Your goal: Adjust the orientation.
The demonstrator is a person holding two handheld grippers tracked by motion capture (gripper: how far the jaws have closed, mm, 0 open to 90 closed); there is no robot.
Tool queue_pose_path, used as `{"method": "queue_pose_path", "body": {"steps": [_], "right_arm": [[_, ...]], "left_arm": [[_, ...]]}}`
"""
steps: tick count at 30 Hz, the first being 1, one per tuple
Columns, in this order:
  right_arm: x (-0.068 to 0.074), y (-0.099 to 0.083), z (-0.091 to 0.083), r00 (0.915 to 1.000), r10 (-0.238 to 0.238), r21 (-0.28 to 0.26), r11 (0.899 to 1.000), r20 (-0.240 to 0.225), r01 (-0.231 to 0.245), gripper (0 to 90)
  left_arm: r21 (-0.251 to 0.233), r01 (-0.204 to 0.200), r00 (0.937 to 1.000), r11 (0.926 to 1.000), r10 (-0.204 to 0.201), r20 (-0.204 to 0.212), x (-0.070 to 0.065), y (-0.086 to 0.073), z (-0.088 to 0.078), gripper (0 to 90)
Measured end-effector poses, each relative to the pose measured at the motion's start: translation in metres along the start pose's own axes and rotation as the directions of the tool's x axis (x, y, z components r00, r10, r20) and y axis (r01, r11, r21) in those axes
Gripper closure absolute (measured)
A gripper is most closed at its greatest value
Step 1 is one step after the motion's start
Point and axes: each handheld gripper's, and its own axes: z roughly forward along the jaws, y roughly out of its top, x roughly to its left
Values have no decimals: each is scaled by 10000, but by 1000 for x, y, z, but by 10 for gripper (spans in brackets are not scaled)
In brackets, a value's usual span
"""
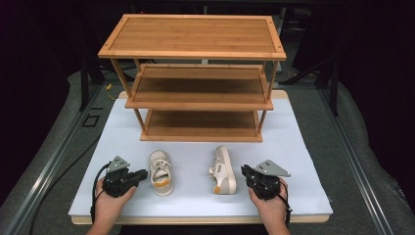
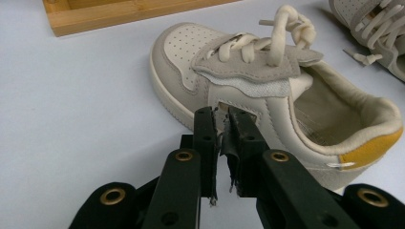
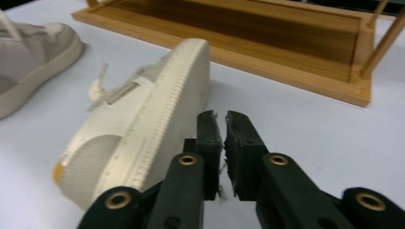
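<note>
1. Left tongs rest on the white surface, jaws nearly together on nothing, tips just beside the upright left shoe.
2. Right shoe lies on its side near the bamboo rack; right tongs beside its sole, jaws together, empty.
3. I'd part each jaw pair wide and grip at the heel collar.
4. The right shoe's opening faces away from the right gripper view.

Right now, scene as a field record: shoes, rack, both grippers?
left shoe: upright on its sole, toe toward the rack
right shoe: tipped on its side
rack: three wooden tiers, nothing on them
left gripper: jaws nearly shut, holding nothing, beside left shoe
right gripper: jaws nearly shut, holding nothing, beside right shoe's sole
surface: white mat
</note>
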Motion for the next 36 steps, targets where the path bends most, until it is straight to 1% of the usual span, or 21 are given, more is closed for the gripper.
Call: {"method": "queue_pose_path", "body": {"steps": [3, 4, 6, 7, 8, 15, 19, 20, 21, 22, 23, 25, 27, 32, 33, 36], "right_arm": [[1, 0, -1, 9999, 24, 5, 10000, -155, -24, 872], [1, 0, -1, 9998, 66, -27, 10000, -182, -66, 877], [2, 0, -1, 9997, 88, -84, 9999, -208, -90, 877], [2, 0, -2, 9996, 91, -46, 9999, -269, -92, 877], [3, 0, -2, 9992, 111, -83, 9999, -380, -114, 877], [6, 1, -3, 9981, 190, -38, 9998, -578, -193, 888], [8, 1, -3, 9971, 185, 1, 9998, -733, -185, 899], [11, 3, -3, 9984, 34, 150, 9999, -567, -25, 899], [11, 3, -3, 9984, 34, 150, 9999, -567, -25, 899], [13, 4, -5, 9989, -201, 93, 9997, -433, 205, 899], [15, 5, -6, 9984, -384, 53, 9992, -412, 387, 899], [20, 7, -8, 9973, -566, 3, 9984, -469, 567, 899], [26, 7, -7, 9947, -828, 114, 9964, -617, 836, 899], [30, 7, -4, 9926, -901, 146, 9957, -810, 916, 898], [31, 7, -3, 9929, -857, 182, 9960, -823, 875, 898], [32, 5, 1, 9912, -990, 377, 9940, -878, 1026, 898]], "left_arm": [[-23, -26, 10000, 10000, 26, -15, 1, 0, 0, 811], [-58, 42, 10000, 10000, -42, -8, 1, 0, 0, 802], [-117, -23, 10000, 9999, 22, -42, 1, 1, -1, 797], [-148, 36, 10000, 9999, -37, -63, 1, 1, -1, 789], [-142, 52, 10000, 9999, -53, -69, 2, 1, -1, 786], [-149, 126, 9998, 9998, -128, -151, 3, 0, -1, 751], [-156, 160, 9997, 9998, -163, -169, 4, 0, 0, 745], [-163, 177, 9997, 9997, -180, -168, 4, 0, 0, 742], [-170, 194, 9997, 9997, -196, -161, 4, 0, 0, 742], [-160, 200, 9997, 9997, -203, -151, 4, 0, 0, 742], [-164, 201, 9997, 9997, -203, -153, 4, 0, 0, 741], [-175, 223, 9996, 9996, -225, -145, 4, 0, 0, 741], [-171, 201, 9997, 9997, -204, -139, 4, 0, 0, 740], [-174, 224, 9996, 9996, -227, -153, 5, 0, 0, 739], [-179, 251, 9996, 9995, -254, -151, 5, 0, 0, 739], [-157, 241, 9996, 9996, -243, -146, 4, 0, 0, 738]]}}
